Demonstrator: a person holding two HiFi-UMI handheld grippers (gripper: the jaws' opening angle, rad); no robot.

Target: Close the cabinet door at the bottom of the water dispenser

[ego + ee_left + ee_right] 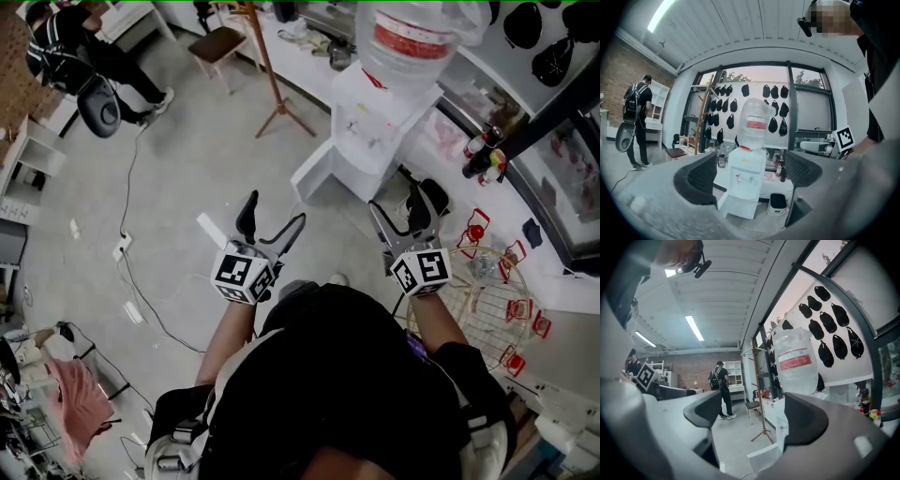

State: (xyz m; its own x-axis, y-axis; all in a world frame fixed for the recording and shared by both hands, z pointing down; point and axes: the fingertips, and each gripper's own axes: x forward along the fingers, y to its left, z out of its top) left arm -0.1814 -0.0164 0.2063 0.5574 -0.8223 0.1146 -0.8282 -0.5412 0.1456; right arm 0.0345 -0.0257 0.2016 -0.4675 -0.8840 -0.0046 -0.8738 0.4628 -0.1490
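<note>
The white water dispenser [375,127] stands ahead by the counter, with a clear bottle [412,37] on top. Its bottom cabinet door [317,176] hangs open, swung out to the left over the floor. My left gripper [274,216] is open and empty, a short way in front of the door's free edge. My right gripper [396,202] is open and empty too, near the dispenser's right front corner. The left gripper view frames the dispenser [747,180] and open door [726,203] between the jaws. In the right gripper view the door [764,458] shows low, under the bottle [797,364].
A wooden coat rack [267,75] and a chair [220,42] stand left of the dispenser. A small bin [424,195] sits at its right. A wire basket [487,291] is on my right. Cables [131,253] trail on the floor. A person [75,47] stands far left.
</note>
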